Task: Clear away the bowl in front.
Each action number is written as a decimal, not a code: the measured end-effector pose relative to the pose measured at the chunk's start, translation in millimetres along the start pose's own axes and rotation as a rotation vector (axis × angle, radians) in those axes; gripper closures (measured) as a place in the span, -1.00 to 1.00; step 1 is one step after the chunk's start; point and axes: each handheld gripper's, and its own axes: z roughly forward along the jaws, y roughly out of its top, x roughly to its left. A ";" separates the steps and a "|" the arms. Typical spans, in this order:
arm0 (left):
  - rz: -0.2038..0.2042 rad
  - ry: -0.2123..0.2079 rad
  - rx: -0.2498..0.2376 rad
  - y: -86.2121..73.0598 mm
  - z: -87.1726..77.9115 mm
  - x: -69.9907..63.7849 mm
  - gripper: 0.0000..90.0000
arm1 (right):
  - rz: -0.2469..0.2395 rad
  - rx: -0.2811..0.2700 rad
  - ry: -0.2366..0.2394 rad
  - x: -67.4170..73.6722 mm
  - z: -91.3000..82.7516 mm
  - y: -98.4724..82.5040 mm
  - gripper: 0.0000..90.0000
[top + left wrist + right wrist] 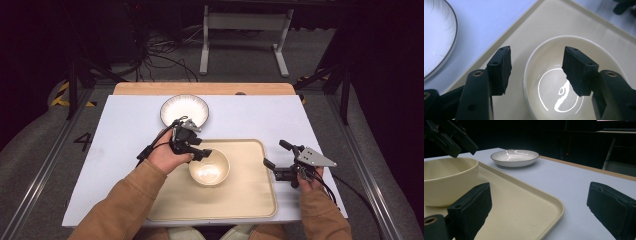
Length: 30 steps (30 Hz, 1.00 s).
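Left claw (202, 152): held spread above the cream bowl's (209, 168) near rim, nothing gripped.
Right claw (276, 161): spread, empty, beside the tray (250, 200).
Bowl: seated on tray.

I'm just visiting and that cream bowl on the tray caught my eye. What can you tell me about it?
The bowl is round, cream-coloured and glossy, like glazed ceramic, with a plain rim and a bright reflection in its bottom. It is empty and stands upright on the beige tray, towards the tray's far left part. The left gripper hovers over its rim, jaws open on either side of the rim, not pressing it. Nothing else touches it.
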 end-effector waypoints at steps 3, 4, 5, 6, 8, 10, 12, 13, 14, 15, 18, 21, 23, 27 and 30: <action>0.014 0.000 -0.077 -2.7 -9.8 -1.0 -0.16 | -0.004 0.000 0.005 0.1 0.1 0.0 -0.86; 0.017 0.001 -0.093 -3.5 -12.8 -1.3 -0.18 | -0.005 0.000 0.005 0.2 0.1 0.0 -0.85; 0.028 0.006 -0.114 -4.5 -16.4 -1.3 -0.20 | -0.007 0.001 0.005 0.3 0.1 0.1 -0.85; 0.035 0.010 -0.131 -5.6 -18.7 -1.7 -0.22 | -0.007 0.002 0.005 0.4 0.0 0.1 -0.85; 0.048 0.018 -0.157 -7.7 -23.7 -2.5 -0.28 | -0.006 0.002 0.008 0.1 0.3 0.1 -0.85; 0.052 0.026 -0.182 -9.3 -26.3 -3.0 -0.37 | -0.005 0.002 0.010 0.0 0.4 0.1 -0.85; 0.060 0.034 -0.218 -13.5 -31.8 -3.8 -0.42 | -0.002 0.002 0.012 -0.4 0.6 0.1 -0.85; 0.066 0.036 -0.224 -15.1 -33.5 -4.0 -0.45 | 0.000 0.002 0.016 -0.6 0.7 0.1 -0.85; 0.068 0.039 -0.238 -18.1 -36.1 -5.3 -0.46 | 0.000 0.004 0.016 -0.7 0.7 0.2 -0.85; 0.079 0.046 -0.254 -20.5 -38.3 -5.6 -0.47 | 0.003 0.006 0.017 -0.8 0.6 0.2 -0.85; 0.098 0.063 -0.297 -28.1 -45.7 -6.0 -0.52 | -0.001 0.005 0.016 -0.7 0.6 0.2 -0.85; 0.097 0.067 -0.322 -34.8 -52.4 -4.8 -0.55 | -0.006 0.006 0.017 -0.4 0.7 0.3 -0.85; 0.096 0.074 -0.336 -39.4 -56.9 -3.1 -0.58 | -0.002 0.007 0.016 -0.5 0.6 0.3 -0.85; 0.111 0.095 -0.363 -50.3 -65.2 0.4 -0.64 | 0.002 0.008 0.018 -1.0 0.8 0.3 -0.85; 0.116 0.111 -0.386 -56.2 -68.5 2.2 -0.74 | 0.005 0.008 0.020 -1.2 0.8 0.3 -0.85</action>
